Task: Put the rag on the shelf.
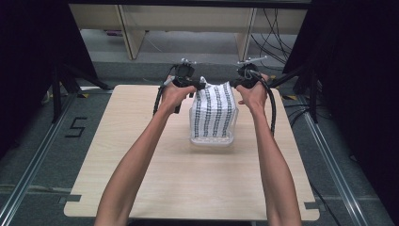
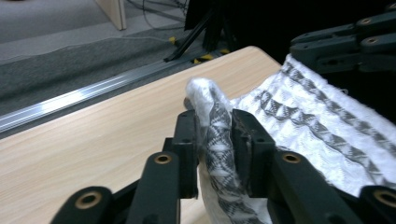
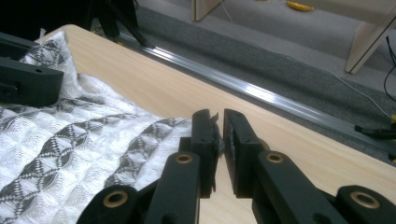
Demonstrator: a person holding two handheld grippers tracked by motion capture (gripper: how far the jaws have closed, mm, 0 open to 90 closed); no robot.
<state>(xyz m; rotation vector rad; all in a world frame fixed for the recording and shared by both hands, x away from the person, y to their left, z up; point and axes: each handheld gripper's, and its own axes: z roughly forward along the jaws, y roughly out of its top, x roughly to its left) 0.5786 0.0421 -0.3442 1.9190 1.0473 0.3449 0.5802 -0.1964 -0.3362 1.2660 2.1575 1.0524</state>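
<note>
A white cloth [image 1: 214, 113] with dark patterned stripes hangs stretched between my two grippers, and its lower part drapes into a clear plastic box [image 1: 211, 140] on the wooden table [image 1: 141, 155]. My left gripper [image 1: 195, 87] is shut on the cloth's upper left corner, and a bunched fold of cloth [image 2: 299, 126] sticks up between the jaws of the left gripper [image 2: 214, 119]. My right gripper [image 1: 236, 84] is shut on the upper right corner. In the right gripper view a thin edge of the cloth [image 3: 70, 154] is pinched in the right gripper [image 3: 220, 123].
Black stand legs [image 1: 61, 84] flank the table's far corners, and cables [image 1: 277, 33] lie on the floor behind. Light wooden furniture legs [image 1: 129, 33] stand at the back. Metal rails [image 1: 28, 169] run along both sides of the table. Bare tabletop lies in front of the box.
</note>
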